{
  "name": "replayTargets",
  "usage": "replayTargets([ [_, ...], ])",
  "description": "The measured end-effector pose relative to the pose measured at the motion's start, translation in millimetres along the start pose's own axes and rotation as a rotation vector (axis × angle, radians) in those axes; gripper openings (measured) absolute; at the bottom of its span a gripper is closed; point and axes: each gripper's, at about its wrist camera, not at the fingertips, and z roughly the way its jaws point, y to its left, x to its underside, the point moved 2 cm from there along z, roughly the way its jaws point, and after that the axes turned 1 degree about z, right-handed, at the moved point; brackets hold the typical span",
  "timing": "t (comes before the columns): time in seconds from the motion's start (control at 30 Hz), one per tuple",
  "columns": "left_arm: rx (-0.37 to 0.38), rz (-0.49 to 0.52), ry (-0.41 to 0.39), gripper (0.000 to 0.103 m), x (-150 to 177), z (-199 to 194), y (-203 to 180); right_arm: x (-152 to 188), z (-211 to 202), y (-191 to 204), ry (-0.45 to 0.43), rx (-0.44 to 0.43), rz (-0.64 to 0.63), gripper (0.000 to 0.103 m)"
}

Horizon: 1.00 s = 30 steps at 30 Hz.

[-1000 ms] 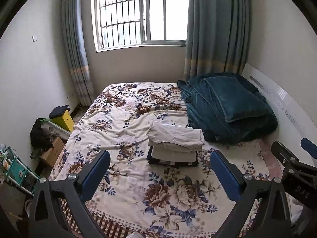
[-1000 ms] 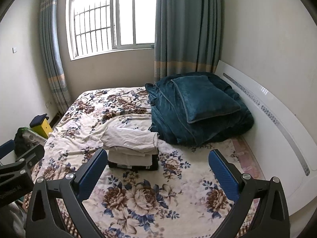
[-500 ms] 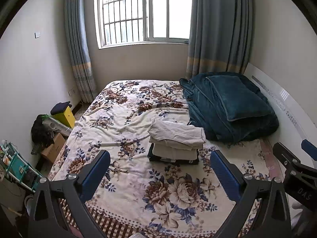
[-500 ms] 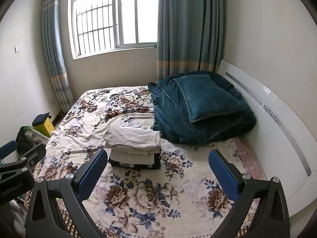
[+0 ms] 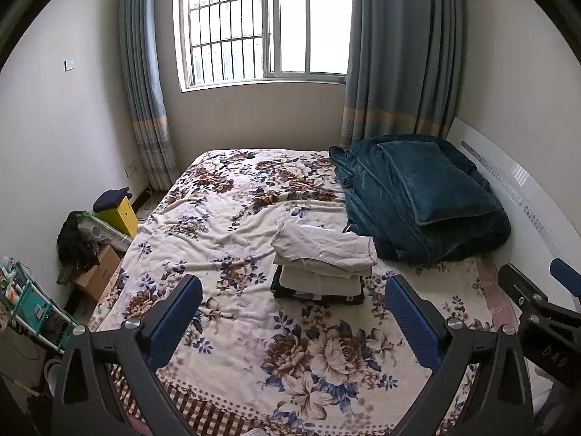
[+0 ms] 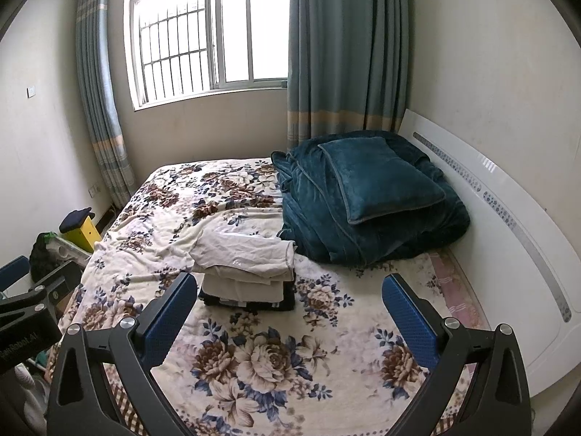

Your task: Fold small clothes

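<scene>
A stack of folded small clothes [image 5: 321, 265] lies mid-bed on the floral blanket [image 5: 232, 225]: cream garments on top, a dark one at the bottom. It also shows in the right wrist view [image 6: 247, 272]. My left gripper [image 5: 292, 309] is open and empty, held back above the bed's near end, apart from the stack. My right gripper [image 6: 288, 309] is open and empty too, likewise held back from the stack. The right gripper shows at the right edge of the left wrist view [image 5: 537, 309].
A folded teal blanket with a pillow [image 5: 421, 196] lies against the white headboard [image 6: 508, 225] on the right. A yellow box [image 5: 121, 212], a cardboard box [image 5: 98, 276] and a teal rack [image 5: 29, 305] stand on the floor at left. A window [image 5: 265, 25] is behind.
Both grippers have drawn back and risen from the bed, so the stack looks farther away. The stack has not moved and both grippers stay open.
</scene>
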Motion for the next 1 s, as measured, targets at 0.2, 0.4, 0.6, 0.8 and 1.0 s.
replayTargets([
  [0.2,-0.002,-0.001,0.005,0.103,-1.3,1.2,-0.3,-0.1,-0.3,1.0,-0.002,0.000,0.001,0.103],
  [0.4,-0.004,-0.003,0.006,0.103,-2.4,2.5,1.0,0.3,-0.2,0.3,-0.002,0.002,-0.001,0.103],
  [0.6,-0.012,-0.002,0.004,0.103,-0.8,1.1,1.4,0.2,0.2,0.6,-0.003,0.000,0.001,0.103],
  [0.8,-0.015,-0.009,0.003,0.103,-0.5,0.0,2.0,-0.9,-0.8,2.1,-0.004,-0.002,0.001,0.103],
  [1.0,-0.018,-0.012,-0.001,0.103,-0.3,-2.6,3.2,-0.2,-0.2,2.5,-0.005,-0.004,0.000,0.103],
])
